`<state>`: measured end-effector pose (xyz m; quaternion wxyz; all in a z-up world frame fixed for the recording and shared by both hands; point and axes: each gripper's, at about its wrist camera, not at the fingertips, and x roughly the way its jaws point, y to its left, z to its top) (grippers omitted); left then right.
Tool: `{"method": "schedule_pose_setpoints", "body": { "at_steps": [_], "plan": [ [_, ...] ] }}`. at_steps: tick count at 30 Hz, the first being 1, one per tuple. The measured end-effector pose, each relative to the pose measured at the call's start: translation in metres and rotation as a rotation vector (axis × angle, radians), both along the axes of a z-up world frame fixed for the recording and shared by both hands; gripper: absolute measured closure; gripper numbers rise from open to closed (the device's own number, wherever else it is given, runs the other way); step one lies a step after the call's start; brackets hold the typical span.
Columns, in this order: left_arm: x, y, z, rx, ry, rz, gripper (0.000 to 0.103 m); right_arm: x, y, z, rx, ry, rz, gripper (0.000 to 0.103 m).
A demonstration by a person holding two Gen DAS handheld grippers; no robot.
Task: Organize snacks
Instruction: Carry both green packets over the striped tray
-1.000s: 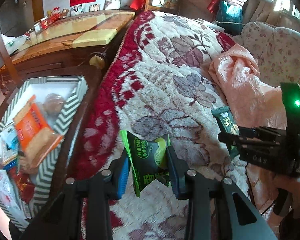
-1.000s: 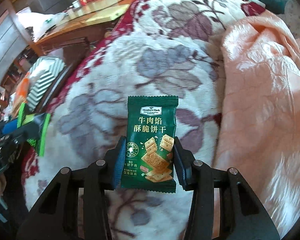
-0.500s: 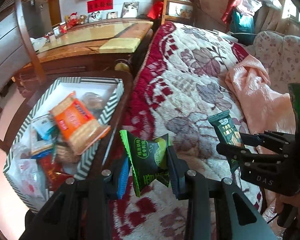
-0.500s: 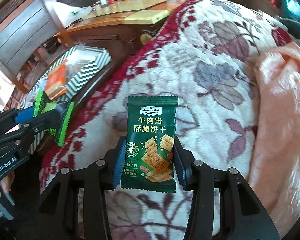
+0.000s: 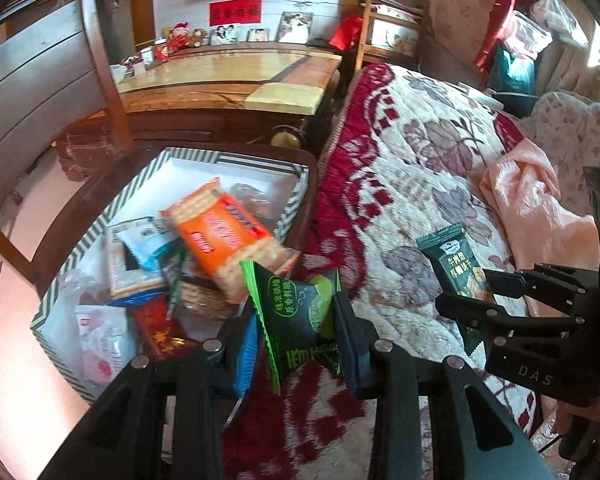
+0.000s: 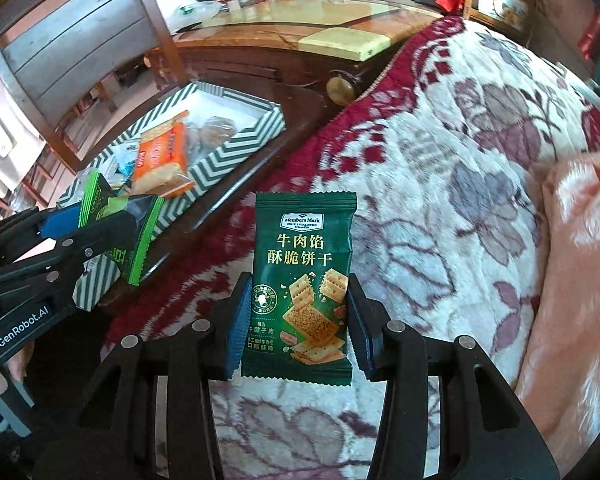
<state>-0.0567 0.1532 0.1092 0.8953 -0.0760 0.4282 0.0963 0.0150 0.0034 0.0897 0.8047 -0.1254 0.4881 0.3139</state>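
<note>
My left gripper (image 5: pixel 298 332) is shut on a green lime snack packet (image 5: pixel 296 312), held in the air at the near right corner of the striped snack box (image 5: pixel 296 208). The box holds an orange cracker pack (image 5: pixel 224 236) and several other snacks. My right gripper (image 6: pixel 298 322) is shut on a dark green beef cracker packet (image 6: pixel 304 284), held upright over the floral blanket (image 6: pixel 460 200). The right gripper also shows in the left wrist view (image 5: pixel 488 292), right of the left one. The left gripper shows in the right wrist view (image 6: pixel 80 232), beside the box (image 6: pixel 220 152).
The box rests on a dark wooden seat (image 5: pixel 100 184) beside the bed. A wooden table with a glossy top (image 5: pixel 228 80) stands behind it. A peach quilt (image 5: pixel 540 208) lies on the bed's right side. A chair back (image 6: pixel 80 40) rises at the left.
Both grippers have moved left toward the striped box with their packets still held. The box now fills more of both views.
</note>
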Motion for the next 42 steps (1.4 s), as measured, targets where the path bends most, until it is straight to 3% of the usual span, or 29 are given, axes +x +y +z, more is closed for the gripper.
{"method": "schedule_pose_setpoints", "body": {
  "at_steps": [18, 30, 42],
  "plan": [
    [-0.02, 0.07, 0.001, -0.02, -0.012, 0.148, 0.066, -0.011, 0.09, 0.009, -0.043, -0.015, 0.163, 0.06],
    [-0.023, 0.112, -0.019, -0.067, 0.023, 0.261, 0.066, -0.007, 0.159, -0.001, -0.061, 0.001, 0.267, 0.06],
    [-0.022, 0.13, -0.036, -0.09, 0.06, 0.316, 0.065, 0.0, 0.211, -0.004, -0.071, -0.025, 0.323, 0.06]
  ]
}}
